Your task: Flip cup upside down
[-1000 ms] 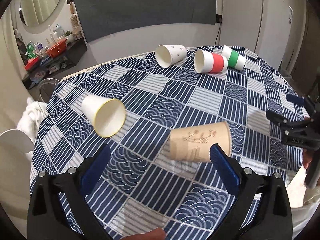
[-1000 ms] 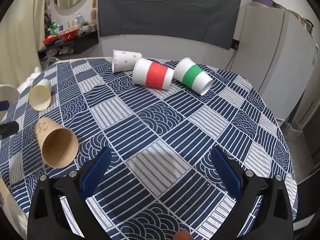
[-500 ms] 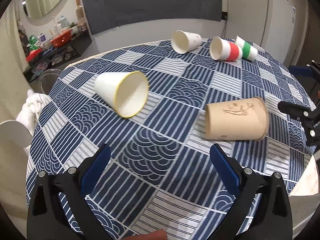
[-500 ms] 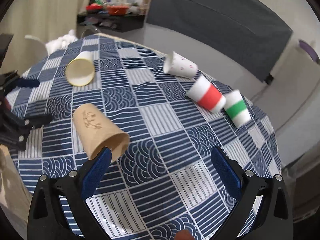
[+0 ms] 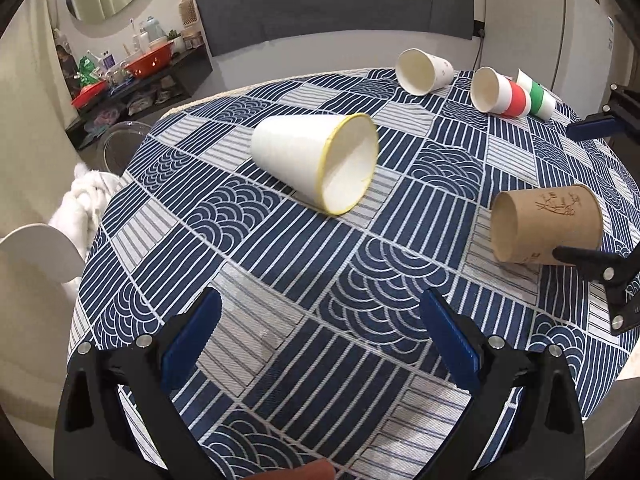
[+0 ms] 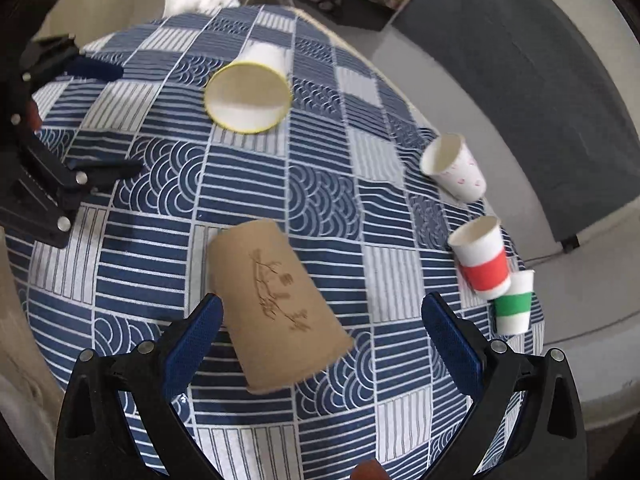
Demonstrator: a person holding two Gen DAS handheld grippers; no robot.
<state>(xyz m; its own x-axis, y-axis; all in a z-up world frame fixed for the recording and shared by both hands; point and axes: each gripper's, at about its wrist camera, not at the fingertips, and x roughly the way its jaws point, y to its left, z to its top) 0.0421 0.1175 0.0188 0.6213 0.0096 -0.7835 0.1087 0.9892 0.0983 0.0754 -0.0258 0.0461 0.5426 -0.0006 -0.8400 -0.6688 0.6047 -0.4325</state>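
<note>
A brown paper cup lies on its side on the blue patterned tablecloth. My right gripper is open, and the cup lies between its blue fingers, close to the left one. The cup also shows at the right of the left wrist view. A white cup with a yellow rim lies on its side ahead of my left gripper, which is open and empty above the cloth. That cup also shows in the right wrist view.
Three more cups lie on their sides at the far side: a white one with pink marks, a red-banded one and a green-banded one. The round table's edge is near on the left. A white chair back stands beside it.
My right gripper has swung left and down over the brown cup, which now lies between its fingers. My left gripper has moved closer to the yellow-rimmed cup.
</note>
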